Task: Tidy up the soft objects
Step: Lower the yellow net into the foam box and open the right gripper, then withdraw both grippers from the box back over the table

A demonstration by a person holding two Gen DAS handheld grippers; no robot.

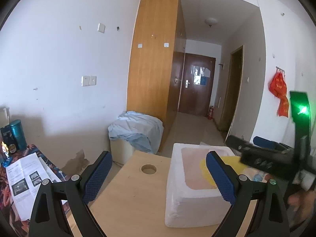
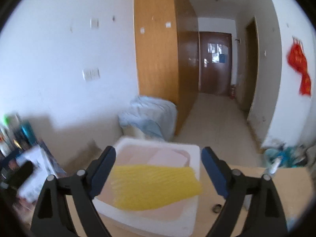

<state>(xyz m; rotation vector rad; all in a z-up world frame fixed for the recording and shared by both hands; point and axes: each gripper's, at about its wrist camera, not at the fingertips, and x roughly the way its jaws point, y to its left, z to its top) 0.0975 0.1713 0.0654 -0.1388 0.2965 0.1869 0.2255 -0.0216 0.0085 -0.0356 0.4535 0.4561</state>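
Observation:
A white foam box (image 1: 189, 203) stands on the light wooden table (image 1: 128, 207). Pale pink soft sheets (image 2: 164, 156) line its inside, and a yellow foam net (image 2: 154, 185) lies across them, partly over the box's right rim. My left gripper (image 1: 158, 175) is open and empty, above the table with the box's left part between its fingers. My right gripper (image 2: 158, 173) is open and empty, held just above the box with the yellow net between its fingers. From the left wrist view the right gripper's body (image 1: 276, 158) hangs over the box's right side.
A round cable hole (image 1: 148, 169) is in the tabletop left of the box. Printed papers (image 1: 27, 175) and bottles (image 1: 17, 132) lie on a patterned surface to the left. A cloth-covered box (image 1: 136, 132) stands on the floor by the wooden wardrobe (image 1: 154, 59).

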